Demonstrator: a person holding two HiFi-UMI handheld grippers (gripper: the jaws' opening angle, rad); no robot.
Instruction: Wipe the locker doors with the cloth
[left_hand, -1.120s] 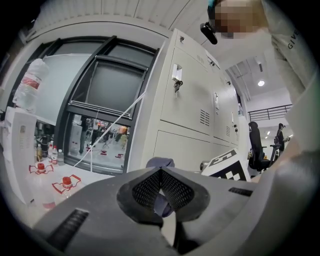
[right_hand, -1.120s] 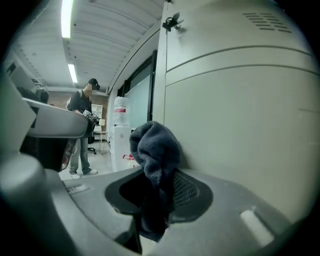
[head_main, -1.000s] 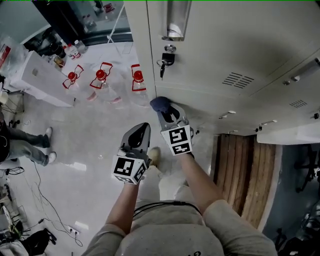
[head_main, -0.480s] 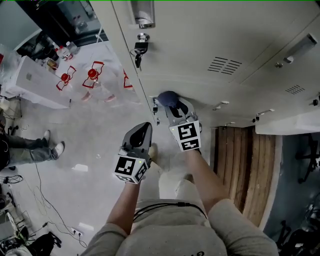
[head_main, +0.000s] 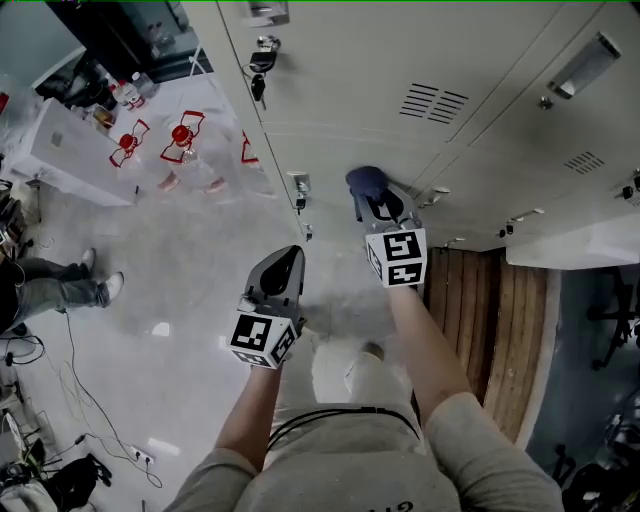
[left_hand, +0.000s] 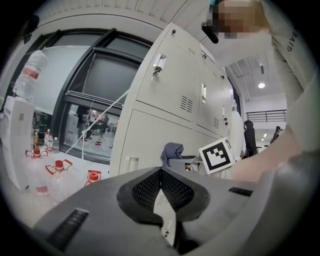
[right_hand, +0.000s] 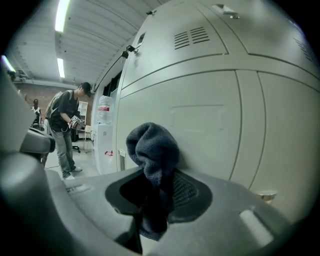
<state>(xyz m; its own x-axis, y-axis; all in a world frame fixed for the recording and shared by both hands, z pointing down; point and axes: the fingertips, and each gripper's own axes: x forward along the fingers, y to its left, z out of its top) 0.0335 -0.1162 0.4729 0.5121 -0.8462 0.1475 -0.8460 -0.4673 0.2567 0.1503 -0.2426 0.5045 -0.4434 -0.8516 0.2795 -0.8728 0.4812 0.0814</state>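
Right gripper (head_main: 380, 205) pinches cloth (head_main: 366, 183); the bunched end presses on a locker door (head_main: 325, 165), right of its latch (head_main: 298, 185). Left gripper (head_main: 283, 268): jaws pressed together, empty, apart from lockers.

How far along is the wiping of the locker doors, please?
Done: nothing visible tells wiped doors from unwiped ones. In hand: the right tongs are shut on the cloth, which seems pressed to a lower locker door; the left tongs are shut, empty, held clear of it. Left: probably the neighbouring doors.
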